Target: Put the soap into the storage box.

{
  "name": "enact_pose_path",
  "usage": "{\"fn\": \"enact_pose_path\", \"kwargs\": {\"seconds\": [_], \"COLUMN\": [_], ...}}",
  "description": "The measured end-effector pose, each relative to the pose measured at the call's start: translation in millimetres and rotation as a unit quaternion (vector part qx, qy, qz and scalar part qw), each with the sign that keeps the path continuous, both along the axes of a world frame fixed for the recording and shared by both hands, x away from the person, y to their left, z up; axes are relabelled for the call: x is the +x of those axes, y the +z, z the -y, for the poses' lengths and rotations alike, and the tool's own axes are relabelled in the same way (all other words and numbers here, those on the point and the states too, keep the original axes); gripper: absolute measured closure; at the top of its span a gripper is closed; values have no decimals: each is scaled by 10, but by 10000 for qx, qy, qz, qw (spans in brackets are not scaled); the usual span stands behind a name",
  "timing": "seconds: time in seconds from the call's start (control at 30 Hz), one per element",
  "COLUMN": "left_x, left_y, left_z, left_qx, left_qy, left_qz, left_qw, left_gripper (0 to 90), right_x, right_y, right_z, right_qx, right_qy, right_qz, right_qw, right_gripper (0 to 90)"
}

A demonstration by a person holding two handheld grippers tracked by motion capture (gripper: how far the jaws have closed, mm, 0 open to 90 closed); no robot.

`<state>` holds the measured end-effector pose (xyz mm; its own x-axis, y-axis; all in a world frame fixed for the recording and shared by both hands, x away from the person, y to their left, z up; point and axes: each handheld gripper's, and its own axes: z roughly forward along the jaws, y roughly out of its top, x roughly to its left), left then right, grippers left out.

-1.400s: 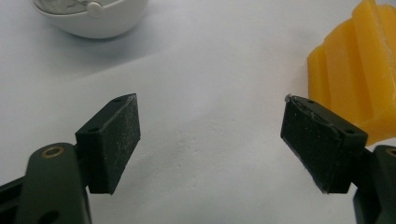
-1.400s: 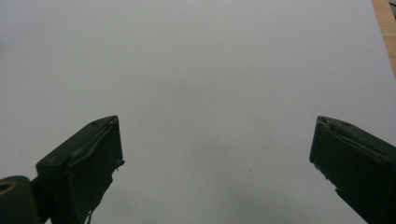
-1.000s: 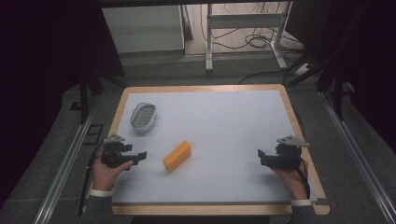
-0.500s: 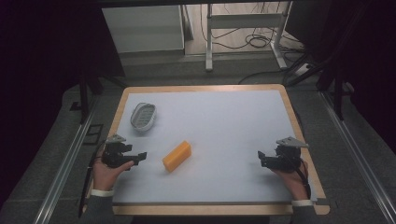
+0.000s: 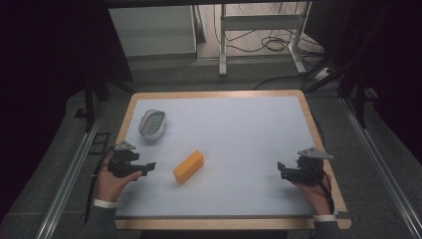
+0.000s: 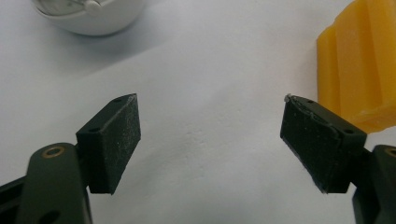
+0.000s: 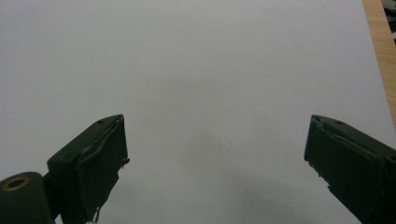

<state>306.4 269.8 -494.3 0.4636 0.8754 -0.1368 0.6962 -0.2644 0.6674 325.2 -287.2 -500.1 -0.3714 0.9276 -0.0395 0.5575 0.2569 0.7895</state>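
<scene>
Right now both grippers rest low over the pale blue table top (image 5: 234,124), one at each side. The left gripper (image 5: 148,167) has its jaws spread wide with nothing between them, and it points toward the orange block (image 5: 188,166), which lies flat near the table's middle, just beside those jaws but not touching. Behind it, toward the far left corner, sits a small white dish (image 5: 152,124). The right gripper (image 5: 280,170) is likewise spread wide and empty, well apart from the block.
</scene>
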Motion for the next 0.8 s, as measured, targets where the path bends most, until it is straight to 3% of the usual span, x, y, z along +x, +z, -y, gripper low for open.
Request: {"fn": "enact_pose_path", "kwargs": {"seconds": [0.13, 0.27, 0.47, 0.8], "left_x": [-10, -10, 3, 68], "left_y": [214, 350, 394, 465], "left_z": [-3, 65, 136, 265], "left_qx": [-58, 36, 27, -18], "left_qy": [-2, -171, -404, -532], "left_qz": [30, 38, -9, -71], "left_qw": [10000, 9998, 9992, 9986], "left_gripper": [193, 192, 190, 189], "right_x": [-11, -27, -43, -49], "right_y": [-2, 2, -5, -14], "right_z": [17, 41, 61, 77], "right_qx": [13, 29, 15, 11], "right_qy": [28, -3, -41, -85], "right_qz": [-11, -6, -12, -24], "right_qw": [10000, 10000, 10000, 10000], "right_gripper": [62, 63, 64, 63]}}
